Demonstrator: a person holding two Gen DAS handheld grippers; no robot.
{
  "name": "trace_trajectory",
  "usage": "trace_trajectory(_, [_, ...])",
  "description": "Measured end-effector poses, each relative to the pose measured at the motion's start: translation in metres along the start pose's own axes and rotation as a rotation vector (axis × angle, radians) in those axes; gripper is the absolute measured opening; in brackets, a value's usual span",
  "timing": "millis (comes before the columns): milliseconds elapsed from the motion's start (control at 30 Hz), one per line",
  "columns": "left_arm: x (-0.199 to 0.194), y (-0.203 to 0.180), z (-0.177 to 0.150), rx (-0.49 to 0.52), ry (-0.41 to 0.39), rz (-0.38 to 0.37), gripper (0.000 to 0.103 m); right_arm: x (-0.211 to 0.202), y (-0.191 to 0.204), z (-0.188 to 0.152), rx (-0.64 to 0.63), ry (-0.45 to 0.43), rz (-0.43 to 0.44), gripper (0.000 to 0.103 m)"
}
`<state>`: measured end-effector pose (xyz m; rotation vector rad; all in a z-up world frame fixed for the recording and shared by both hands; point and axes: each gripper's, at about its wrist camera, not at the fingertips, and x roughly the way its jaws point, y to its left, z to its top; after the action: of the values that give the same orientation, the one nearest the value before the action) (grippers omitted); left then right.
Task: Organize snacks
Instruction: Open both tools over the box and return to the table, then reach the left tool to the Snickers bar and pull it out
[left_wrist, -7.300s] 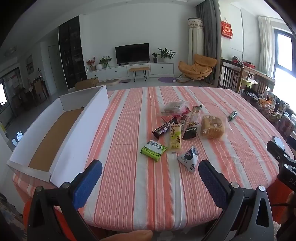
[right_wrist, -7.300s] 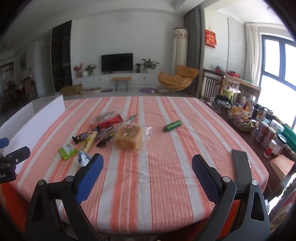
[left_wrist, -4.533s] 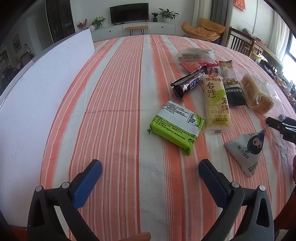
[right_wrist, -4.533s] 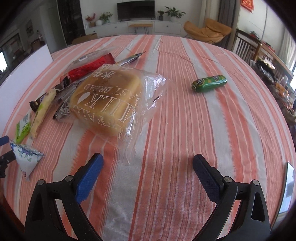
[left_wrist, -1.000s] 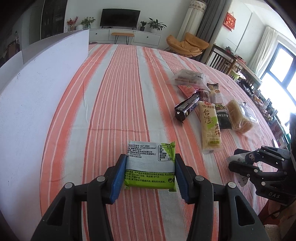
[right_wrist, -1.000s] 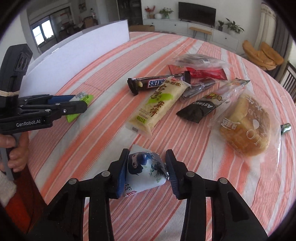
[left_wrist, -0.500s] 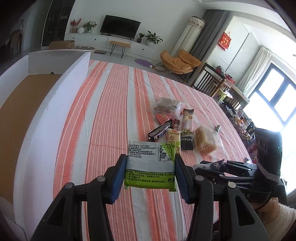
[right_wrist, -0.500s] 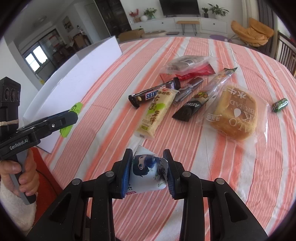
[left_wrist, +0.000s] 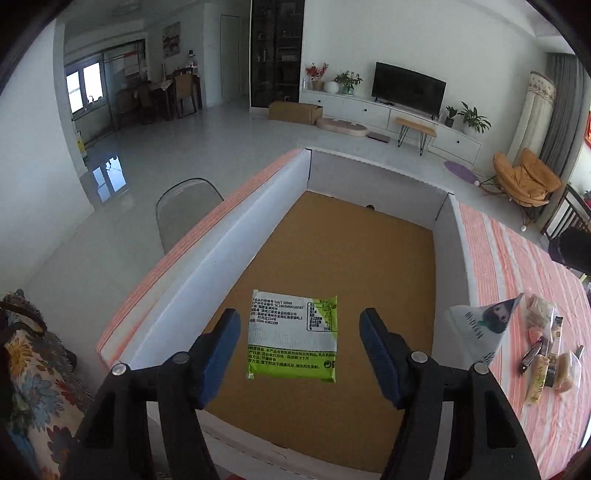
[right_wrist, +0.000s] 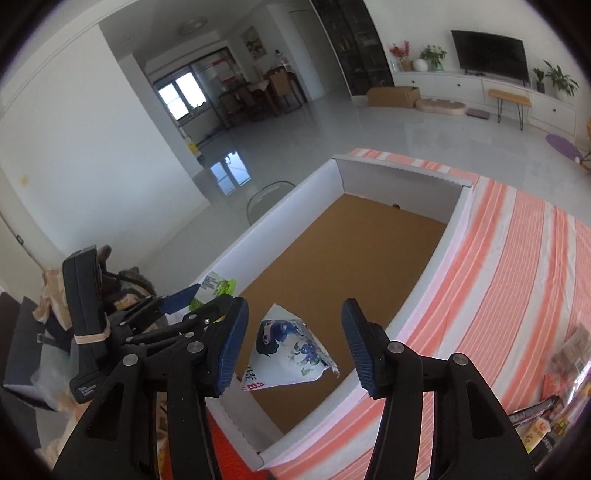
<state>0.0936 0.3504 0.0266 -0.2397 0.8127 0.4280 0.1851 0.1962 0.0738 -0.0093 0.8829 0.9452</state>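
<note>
Over the brown-floored white box (left_wrist: 229, 258), striped table (right_wrist: 517, 258) alongside

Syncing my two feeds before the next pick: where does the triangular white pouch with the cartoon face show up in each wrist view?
Left wrist: triangular pouch at right, beside the right finger, over the box's right wall.
Right wrist: triangular pouch low centre, loose between the open right gripper fingers, above the box floor.
Shared landmark: the white box with its brown floor.
</note>
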Motion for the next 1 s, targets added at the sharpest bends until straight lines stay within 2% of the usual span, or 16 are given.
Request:
trace_trajectory(100, [-0.013,0.007,0.000,-0.028,-0.053,-0.017,0.090,-0.043,0.001,0.014,-0.001,-0.093,0.020,0.062])
trace_trajectory(167, [-0.024,-0.002,-0.001,-0.030,-0.097,-0.056,0.098,-0.083,0.000,0.016,-0.040,-0.179,-0.006,0.066])
trace_trajectory(233, [-0.037,-0.020,0.000,-0.015,-0.128,-0.113,0.099,-0.121,-0.008,0.012,-0.074,-0.251,-0.079,0.075])
trace_trajectory(300, [-0.049,-0.048,-0.004,0.024,-0.138,-0.199,0.099,-0.153,-0.023,0.002,-0.091,-0.290,-0.174,0.077])
trace_trajectory(433, [-0.071,-0.119,-0.031,0.153,-0.121,-0.380,0.101,-0.187,-0.082,-0.045,-0.066,-0.289,-0.390,0.079])
trace_trajectory(533, [-0.064,-0.184,-0.060,0.269,-0.040,-0.481,0.103,-0.197,-0.152,-0.111,0.053,-0.215,-0.523,0.079])
trace_trajectory(667, [-0.017,-0.257,-0.121,0.380,0.118,-0.496,0.102,-0.199,-0.245,-0.226,0.263,-0.051,-0.677,0.079])
trace_trajectory(767, [0.028,-0.292,-0.160,0.453,0.216,-0.442,0.102,-0.205,-0.281,-0.292,0.362,0.023,-0.727,0.079])
trace_trajectory(900, [0.059,-0.309,-0.180,0.515,0.195,-0.371,0.102,-0.211,-0.303,-0.326,0.416,0.066,-0.753,0.079])
trace_trajectory(1000, [0.069,-0.314,-0.174,0.531,0.148,-0.350,0.103,-0.212,-0.316,-0.316,0.411,0.032,-0.780,0.079])
